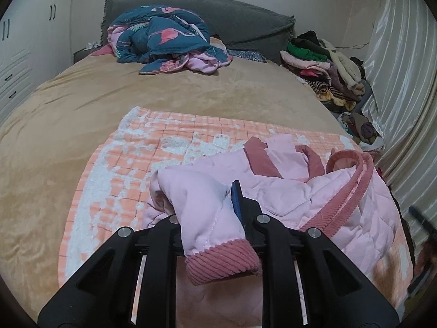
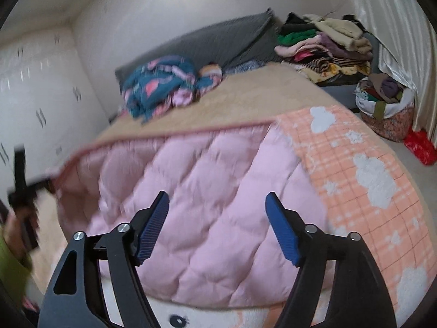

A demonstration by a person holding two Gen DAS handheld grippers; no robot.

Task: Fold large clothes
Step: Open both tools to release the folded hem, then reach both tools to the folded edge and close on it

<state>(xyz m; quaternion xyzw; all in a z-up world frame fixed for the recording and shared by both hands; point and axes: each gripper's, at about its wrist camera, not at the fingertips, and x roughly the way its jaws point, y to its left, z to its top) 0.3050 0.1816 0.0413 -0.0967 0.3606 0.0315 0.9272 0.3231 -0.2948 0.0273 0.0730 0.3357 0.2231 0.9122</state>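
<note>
Wardrobe doors (image 1: 16, 54) stand at the far left. Next comes the bed (image 1: 68, 125) with its tan cover, and a blue flamingo quilt (image 1: 164, 41) lies bunched near the gray headboard (image 1: 232, 16). The pink jacket (image 1: 273, 191) lies on the orange checked blanket (image 1: 153, 147) at the near end of the bed. The left gripper (image 1: 207, 205) has its fingers pinched on a jacket sleeve with a dark pink cuff. The right gripper (image 2: 218, 227) hangs over the quilted jacket with fingers wide apart, holding nothing. A pile of folded clothes (image 2: 322, 46) sits past the bed. A flowery basket (image 2: 387, 109) on the floor is stuffed with clothes, beside the curtain (image 2: 396, 27).
</note>
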